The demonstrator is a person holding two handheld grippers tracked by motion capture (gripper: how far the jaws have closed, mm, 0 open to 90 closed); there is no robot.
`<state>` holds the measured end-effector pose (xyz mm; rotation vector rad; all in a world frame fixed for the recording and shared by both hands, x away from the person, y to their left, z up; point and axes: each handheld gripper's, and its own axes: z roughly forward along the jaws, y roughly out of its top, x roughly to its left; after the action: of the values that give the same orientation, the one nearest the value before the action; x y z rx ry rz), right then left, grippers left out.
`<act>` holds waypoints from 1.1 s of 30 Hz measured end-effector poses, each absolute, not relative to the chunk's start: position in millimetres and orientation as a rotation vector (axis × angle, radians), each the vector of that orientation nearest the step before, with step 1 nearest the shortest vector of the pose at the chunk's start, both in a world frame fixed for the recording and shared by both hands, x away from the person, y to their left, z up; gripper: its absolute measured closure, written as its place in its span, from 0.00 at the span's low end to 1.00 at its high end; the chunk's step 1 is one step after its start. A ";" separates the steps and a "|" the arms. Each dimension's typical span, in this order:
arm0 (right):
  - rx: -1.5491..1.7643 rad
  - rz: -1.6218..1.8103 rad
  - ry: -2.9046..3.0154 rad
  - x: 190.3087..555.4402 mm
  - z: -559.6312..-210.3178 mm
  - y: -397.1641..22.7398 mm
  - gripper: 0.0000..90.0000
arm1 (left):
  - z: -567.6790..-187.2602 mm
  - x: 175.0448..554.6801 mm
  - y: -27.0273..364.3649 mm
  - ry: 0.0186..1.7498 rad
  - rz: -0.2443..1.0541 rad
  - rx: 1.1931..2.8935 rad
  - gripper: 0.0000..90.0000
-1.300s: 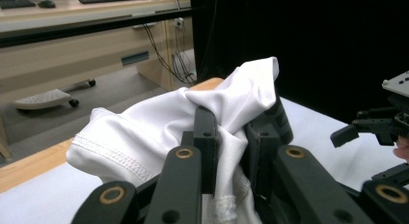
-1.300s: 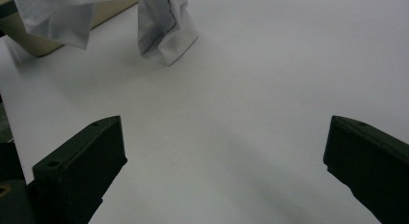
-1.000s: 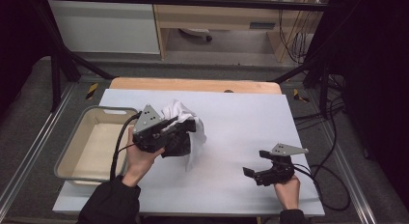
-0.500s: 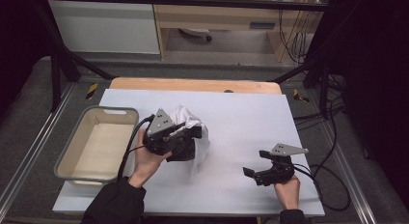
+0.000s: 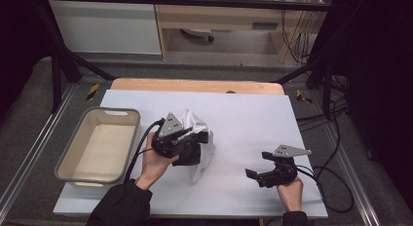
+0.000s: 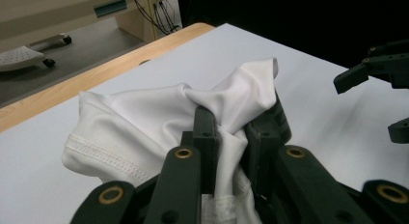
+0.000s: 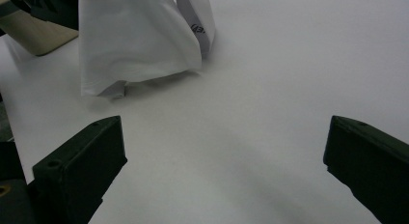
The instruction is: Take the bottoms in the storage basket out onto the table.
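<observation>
My left gripper (image 5: 200,138) is shut on a bunched white cloth (image 5: 196,120) near the middle of the table (image 5: 253,114). The cloth hangs down from the jaws, and its lower hem (image 5: 200,167) touches the table. Seen from the left gripper view, folds of the cloth (image 6: 144,113) are pinched between the two black jaws of my left gripper (image 6: 231,130). My right gripper (image 5: 257,165) rests low at the front right, open and with nothing in it. Through the right gripper view, the wide-apart jaws of my right gripper (image 7: 222,156) frame the hanging cloth (image 7: 140,40) farther off.
A grey bin (image 5: 119,111) with a pale inside stands at the table's left side, and its corner (image 7: 34,35) also appears in the right gripper view. My right gripper (image 6: 374,105) shows at the right edge of the left gripper view. Cables trail off the table's right side.
My left hand has carried the cloth to the right and lower, away from the bin. The cloth's hem now rests on the table. The right gripper has stayed still.
</observation>
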<state>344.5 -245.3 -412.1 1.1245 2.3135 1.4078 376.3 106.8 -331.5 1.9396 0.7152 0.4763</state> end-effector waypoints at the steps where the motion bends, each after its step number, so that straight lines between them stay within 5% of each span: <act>1: 1.127 1.407 2.315 344.4 -412.0 -245.2 0.02 | -332.9 376.6 106.2 0.717 0.473 1.945 0.86; 33: 1.125 1.407 2.316 344.5 -412.5 -244.7 0.02 | -371.5 383.0 82.0 0.746 0.409 2.074 0.85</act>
<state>344.5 -244.7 -412.5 1.1246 2.3164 1.4068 383.0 82.0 -371.5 2.0736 0.7456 0.4092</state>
